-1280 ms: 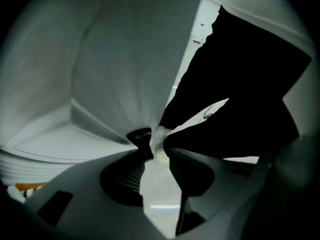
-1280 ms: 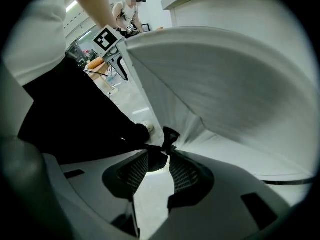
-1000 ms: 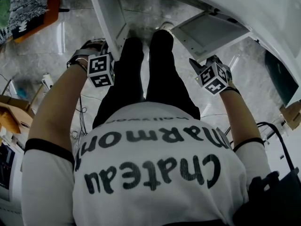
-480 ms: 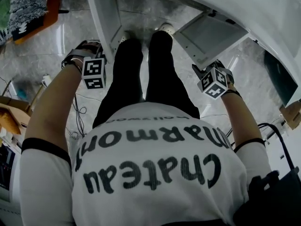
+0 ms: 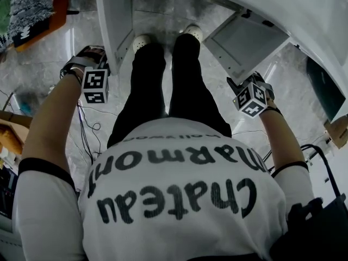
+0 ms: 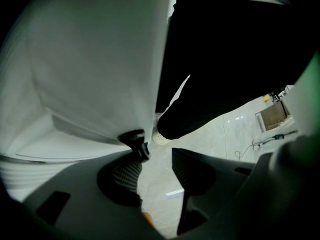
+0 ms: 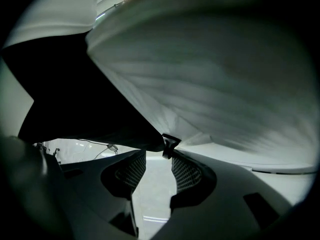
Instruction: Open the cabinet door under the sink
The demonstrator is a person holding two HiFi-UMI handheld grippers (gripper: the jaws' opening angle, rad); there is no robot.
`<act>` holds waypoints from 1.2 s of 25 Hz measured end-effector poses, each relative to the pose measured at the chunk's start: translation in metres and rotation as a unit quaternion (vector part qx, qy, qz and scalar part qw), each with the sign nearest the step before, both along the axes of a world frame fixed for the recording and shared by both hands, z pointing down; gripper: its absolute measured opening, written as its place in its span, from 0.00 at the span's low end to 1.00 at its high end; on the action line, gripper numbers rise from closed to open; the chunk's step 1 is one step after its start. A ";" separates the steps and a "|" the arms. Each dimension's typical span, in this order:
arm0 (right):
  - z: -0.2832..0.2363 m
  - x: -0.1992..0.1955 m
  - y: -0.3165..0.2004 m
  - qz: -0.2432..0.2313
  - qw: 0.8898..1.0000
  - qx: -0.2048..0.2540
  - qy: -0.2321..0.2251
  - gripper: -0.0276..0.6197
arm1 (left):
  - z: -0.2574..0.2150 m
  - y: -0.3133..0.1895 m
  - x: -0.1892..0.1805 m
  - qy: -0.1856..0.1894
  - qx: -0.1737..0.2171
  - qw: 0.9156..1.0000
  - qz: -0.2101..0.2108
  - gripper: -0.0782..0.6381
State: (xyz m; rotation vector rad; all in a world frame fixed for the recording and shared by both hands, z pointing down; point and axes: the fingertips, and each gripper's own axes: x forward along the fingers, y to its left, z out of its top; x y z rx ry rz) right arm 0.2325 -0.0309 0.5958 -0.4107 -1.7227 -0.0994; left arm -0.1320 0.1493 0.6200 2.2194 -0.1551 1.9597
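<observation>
Both white cabinet doors under the sink stand swung outward, the left door (image 5: 114,20) and the right door (image 5: 247,37), on either side of the person's black trousers (image 5: 163,75). In the left gripper view my left gripper (image 6: 157,151) is opening; the door's small black handle (image 6: 135,141) sits at the tip of its left finger and only floor shows between the pads. My right gripper (image 7: 159,156) is opening too, with the other door's black handle (image 7: 170,145) at its right fingertip and nothing between the pads. Their marker cubes (image 5: 94,86) (image 5: 250,99) show in the head view.
The floor is pale marble (image 5: 54,53), and the person's white shoes (image 5: 142,39) stand between the doors. Cables (image 5: 87,129) trail on the floor at the left. A patterned mat (image 5: 32,12) lies at top left, and cardboard (image 5: 11,135) sits at the left edge.
Both hands have moved outward, the left one further left, the right one slightly right. The left door has swung wider with the hand. The right door has barely shifted.
</observation>
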 end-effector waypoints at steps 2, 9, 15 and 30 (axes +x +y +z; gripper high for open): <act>0.000 0.007 0.000 -0.003 1.000 0.001 0.002 0.27 | 0.000 0.004 -0.008 -0.003 -0.002 1.000 0.018 0.34; -0.002 0.032 -0.003 -0.015 1.000 0.000 0.003 0.27 | -0.003 0.018 -0.040 -0.010 -0.016 0.996 0.084 0.36; 0.002 0.050 -0.005 -0.021 1.000 -0.003 0.006 0.28 | -0.002 0.019 -0.044 -0.009 -0.017 0.995 0.094 0.37; -0.005 0.099 -0.021 -0.132 0.989 -0.044 0.048 0.40 | -0.002 0.020 -0.054 -0.022 -0.031 0.994 0.106 0.41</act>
